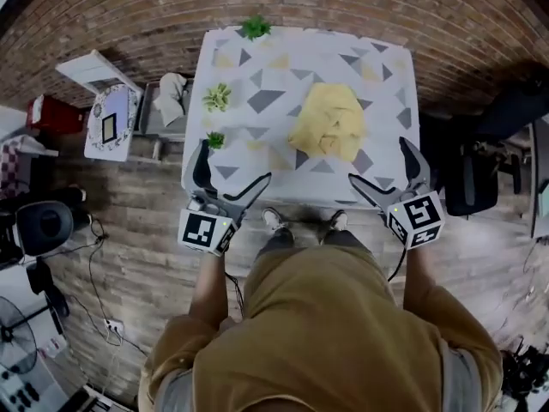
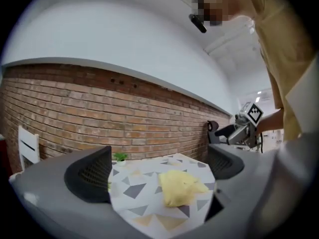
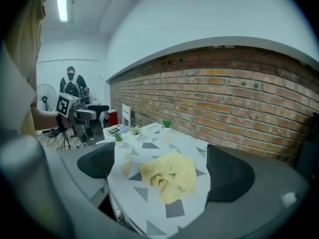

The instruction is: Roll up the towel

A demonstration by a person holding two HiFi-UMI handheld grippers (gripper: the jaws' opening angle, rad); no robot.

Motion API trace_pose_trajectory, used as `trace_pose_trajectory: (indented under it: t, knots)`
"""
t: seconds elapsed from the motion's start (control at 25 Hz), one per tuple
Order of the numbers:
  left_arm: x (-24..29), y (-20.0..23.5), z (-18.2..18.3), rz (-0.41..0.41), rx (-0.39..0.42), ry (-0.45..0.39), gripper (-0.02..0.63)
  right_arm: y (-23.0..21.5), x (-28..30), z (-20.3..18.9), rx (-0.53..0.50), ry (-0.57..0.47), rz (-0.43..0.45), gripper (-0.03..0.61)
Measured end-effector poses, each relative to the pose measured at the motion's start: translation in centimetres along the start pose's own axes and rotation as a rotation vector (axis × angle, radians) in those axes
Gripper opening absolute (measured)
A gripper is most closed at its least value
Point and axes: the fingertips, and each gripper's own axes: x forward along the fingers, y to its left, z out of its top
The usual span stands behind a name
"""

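Observation:
A crumpled yellow towel [image 1: 328,123] lies in a heap right of the middle of the table [image 1: 257,157], which has a white cloth with grey and tan triangles. The towel [image 2: 180,186] also shows between the jaws in the left gripper view, and the towel [image 3: 168,175] likewise in the right gripper view. My left gripper [image 1: 235,172] hangs open at the table's near left edge, holding nothing. Open and empty as well, my right gripper [image 1: 378,163] is at the near right edge. Both are short of the towel.
Three small potted plants stand on the table: one [image 1: 254,27] at the far edge, one [image 1: 217,97] at the left side, one [image 1: 214,139] near the left gripper. A white chair [image 1: 101,84] and stool [image 1: 171,101] stand left of the table, a dark chair [image 1: 480,161] right. Brick wall behind.

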Motion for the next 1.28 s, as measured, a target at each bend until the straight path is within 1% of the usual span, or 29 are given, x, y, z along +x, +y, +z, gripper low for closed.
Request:
trace_pose_trajectory:
  t: [0.08, 0.16, 0.24, 0.36, 0.44, 0.52, 0.68, 0.8, 0.96, 1.04, 1.16, 1.28]
  knots:
    - [2.4, -1.1, -0.1, -0.085, -0.006, 0.0, 0.634, -0.2, -1.2, -1.2, 0.033, 0.026, -0.049, 0.569]
    - [4.2, -1.9, -0.4, -0.139, 0.01, -0.012, 0.634, -0.4, -1.9, -1.7, 0.055, 0.027, -0.075, 0.569]
    - [5.6, -3.2, -0.7, -0.187, 0.005, -0.005, 0.634, -0.8, -2.9, -2.2, 0.073, 0.024, -0.107, 0.569]
    - [6.7, -5.7, -1.4, -0.257, 0.01, 0.034, 0.634, -2.0, -4.5, -2.6, 0.098, 0.014, -0.144, 0.569]
    - [7.0, -6.9, -2.2, -0.278, 0.03, 0.068, 0.634, -2.5, -5.0, -3.2, 0.113, 0.015, -0.137, 0.567]
    - [7.2, -7.2, -3.1, -0.272, 0.045, 0.097, 0.632, -2.6, -4.9, -4.0, 0.124, 0.02, -0.12, 0.566]
    - [8.1, -8.3, -4.0, -0.261, 0.07, 0.124, 0.632, -3.3, -3.9, -5.3, 0.128, 0.02, -0.091, 0.566]
    - [8.7, -9.0, -4.6, -0.243, 0.049, 0.137, 0.63, -3.1, -2.9, -6.1, 0.134, 0.029, -0.041, 0.561]
    - [9.8, -9.1, -5.1, -0.206, 0.052, 0.144, 0.63, -2.8, -1.0, -6.6, 0.11, 0.041, 0.022, 0.556]
    - [10.2, -8.8, -5.5, -0.185, 0.054, 0.153, 0.629, -2.9, -0.4, -6.7, 0.089, 0.053, 0.047, 0.54]
    - [10.2, -8.3, -6.8, -0.156, 0.075, 0.188, 0.626, -2.9, 0.2, -7.3, 0.063, 0.083, 0.084, 0.514]
    - [10.0, -7.9, -8.0, -0.135, 0.085, 0.221, 0.61, -3.4, 1.1, -8.1, 0.045, 0.087, 0.093, 0.489]
